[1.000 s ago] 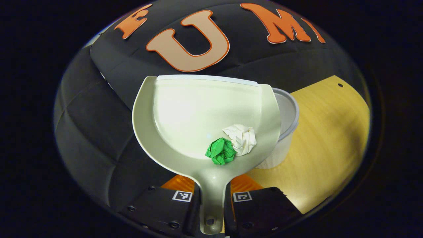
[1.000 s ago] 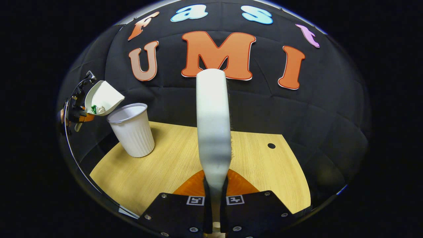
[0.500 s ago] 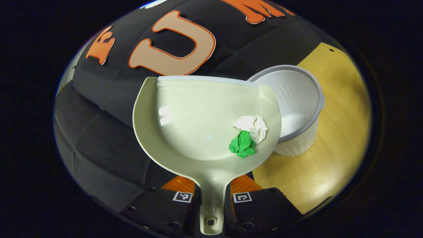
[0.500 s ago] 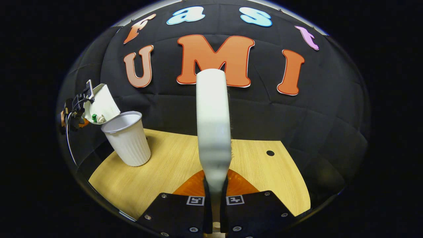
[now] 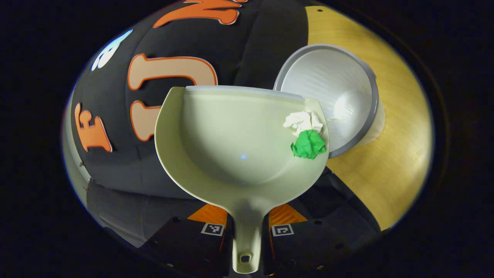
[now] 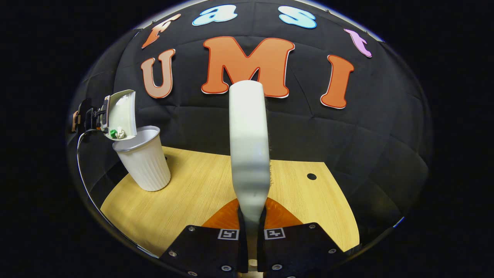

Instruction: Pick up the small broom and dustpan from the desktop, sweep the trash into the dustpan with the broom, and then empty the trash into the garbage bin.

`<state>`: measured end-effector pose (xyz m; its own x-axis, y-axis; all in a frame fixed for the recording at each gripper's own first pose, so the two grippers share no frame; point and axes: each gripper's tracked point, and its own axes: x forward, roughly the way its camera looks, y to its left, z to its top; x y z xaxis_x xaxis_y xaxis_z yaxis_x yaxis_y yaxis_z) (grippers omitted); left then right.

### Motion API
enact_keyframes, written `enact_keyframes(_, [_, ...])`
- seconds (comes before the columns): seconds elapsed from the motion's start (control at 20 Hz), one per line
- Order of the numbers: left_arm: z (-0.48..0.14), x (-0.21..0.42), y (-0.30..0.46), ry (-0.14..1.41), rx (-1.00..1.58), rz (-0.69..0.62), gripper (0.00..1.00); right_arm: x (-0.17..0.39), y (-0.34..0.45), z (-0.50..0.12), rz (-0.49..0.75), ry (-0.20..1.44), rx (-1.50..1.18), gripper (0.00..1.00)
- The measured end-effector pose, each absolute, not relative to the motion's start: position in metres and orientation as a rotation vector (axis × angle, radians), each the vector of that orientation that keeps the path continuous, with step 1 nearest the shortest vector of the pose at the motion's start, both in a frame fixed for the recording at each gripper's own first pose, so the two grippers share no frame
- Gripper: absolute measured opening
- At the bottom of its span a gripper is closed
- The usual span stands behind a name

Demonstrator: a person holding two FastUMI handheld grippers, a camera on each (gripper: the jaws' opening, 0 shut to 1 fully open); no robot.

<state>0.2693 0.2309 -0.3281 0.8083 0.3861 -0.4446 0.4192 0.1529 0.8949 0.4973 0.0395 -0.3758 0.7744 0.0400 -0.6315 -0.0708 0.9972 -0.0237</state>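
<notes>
Dustpan (image 5: 231, 143) was tipped sideways over the bin (image 5: 328, 100) so both paper wads (image 5: 307, 133) slid to its low edge, above the opening. My left jaws (image 5: 247, 235) were clamped on its handle. My right jaws (image 6: 251, 231) gripped the broom (image 6: 249, 146), held upright over the counter (image 6: 193, 193), clear of the pour.

One dustpan (image 5: 231, 146), one broom (image 6: 249, 146), one bin (image 5: 332, 96), two paper wads (image 5: 308, 133).

Cloth-walled recording booth (wooden desktop (image 6: 200, 193))
</notes>
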Motion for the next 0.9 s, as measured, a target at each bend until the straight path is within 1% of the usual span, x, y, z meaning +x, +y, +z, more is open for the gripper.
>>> enact_keyframes(0.1, [-0.319, 0.266, 0.233, 0.681, 1.503, -0.038, 0.3, 0.497, 0.039, -0.378, 0.055, 0.684, -0.053, 0.09])
enact_keyframes(0.25, [-0.313, 0.273, 0.221, 0.615, 1.656, -0.085, 0.3, 0.495, 0.039, -0.38, 0.052, 0.69, -0.054, 0.09])
enact_keyframes(0.45, [-0.309, 0.278, 0.222, 0.61, 1.649, -0.079, 0.3, 0.492, 0.039, -0.383, 0.047, 0.698, -0.056, 0.09])
enact_keyframes(0.5, [-0.311, 0.274, 0.225, 0.635, 1.614, -0.059, 0.3, 0.491, 0.039, -0.383, 0.047, 0.7, -0.056, 0.09])
enact_keyframes(0.55, [-0.315, 0.271, 0.225, 0.649, 1.527, -0.053, 0.3, 0.49, 0.038, -0.385, 0.043, 0.704, -0.055, 0.09])
enact_keyframes(0.65, [-0.333, 0.258, 0.225, 0.693, 1.297, -0.029, 0.3, 0.487, 0.039, -0.386, 0.042, 0.707, -0.049, 0.09])
enact_keyframes(0.8, [-0.356, 0.242, 0.202, 0.729, 1.029, -0.012, 0.3, 0.48, 0.042, -0.393, 0.05, 0.735, -0.039, 0.09])
enact_keyframes(0.9, [-0.365, 0.238, 0.186, 0.736, 0.909, -0.007, 0.3, 0.475, 0.045, -0.4, 0.06, 0.75, -0.043, 0.09])
